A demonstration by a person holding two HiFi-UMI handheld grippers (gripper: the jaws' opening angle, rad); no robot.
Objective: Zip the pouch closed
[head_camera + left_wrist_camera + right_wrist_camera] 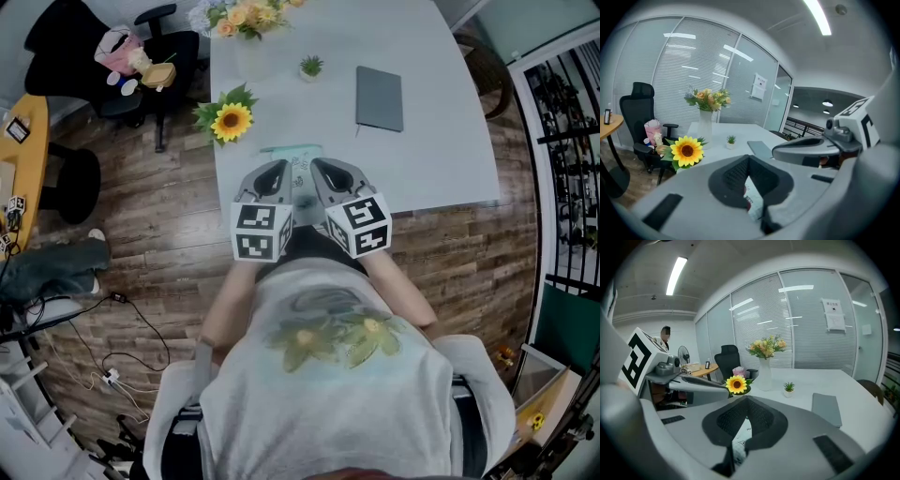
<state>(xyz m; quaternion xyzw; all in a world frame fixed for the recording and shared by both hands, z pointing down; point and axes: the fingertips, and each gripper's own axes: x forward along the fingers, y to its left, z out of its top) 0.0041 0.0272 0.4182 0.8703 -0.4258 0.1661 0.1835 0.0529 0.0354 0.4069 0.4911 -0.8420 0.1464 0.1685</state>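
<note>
Where jaws meet, pouch [298, 167] — just beneath

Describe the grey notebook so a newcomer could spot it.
On the white table, look right of the small potted plant. The notebook lies flat there, alone. It is a plain dark grey rectangle, unlike the colourful sunflower and bouquet.

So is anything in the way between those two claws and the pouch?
Nothing visible. The left gripper and right gripper, both shut, are right above the pouch; the sunflower sits off to one side.
</note>
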